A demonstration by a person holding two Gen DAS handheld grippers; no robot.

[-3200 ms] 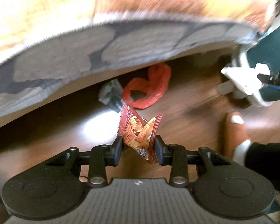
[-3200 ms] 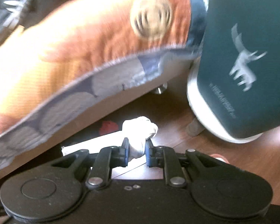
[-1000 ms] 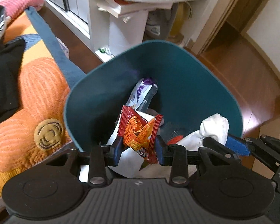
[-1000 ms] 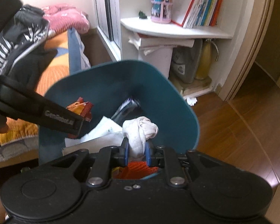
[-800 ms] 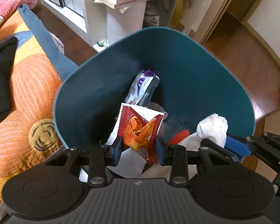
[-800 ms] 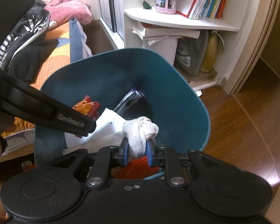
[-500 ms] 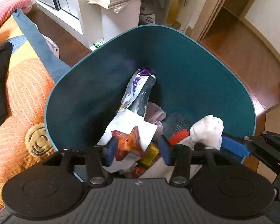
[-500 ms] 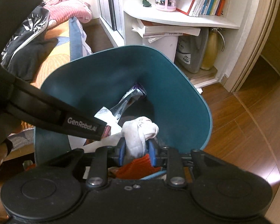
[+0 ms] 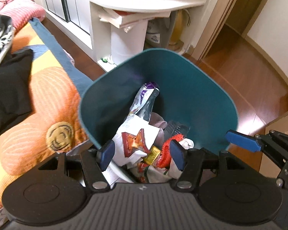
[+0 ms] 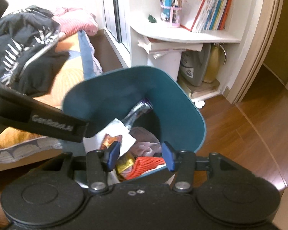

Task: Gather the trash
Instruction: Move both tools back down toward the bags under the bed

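Bright indoor light, slight motion blur, heavy fisheye bending at edges.

Each gripper is matte black plastic: the left gripper (image 9: 142, 154) has a grey ribbed top plate with a small white mark, two round discs at the sides, and silver screws at the base of its two linkage arms. Its fingers end in blue pads (image 9: 176, 154). The right gripper (image 10: 140, 154) has the same black build with blue pads and silver screws, and in its view the left one's arm carries pale "GenRobot.AI" lettering (image 10: 51, 125).
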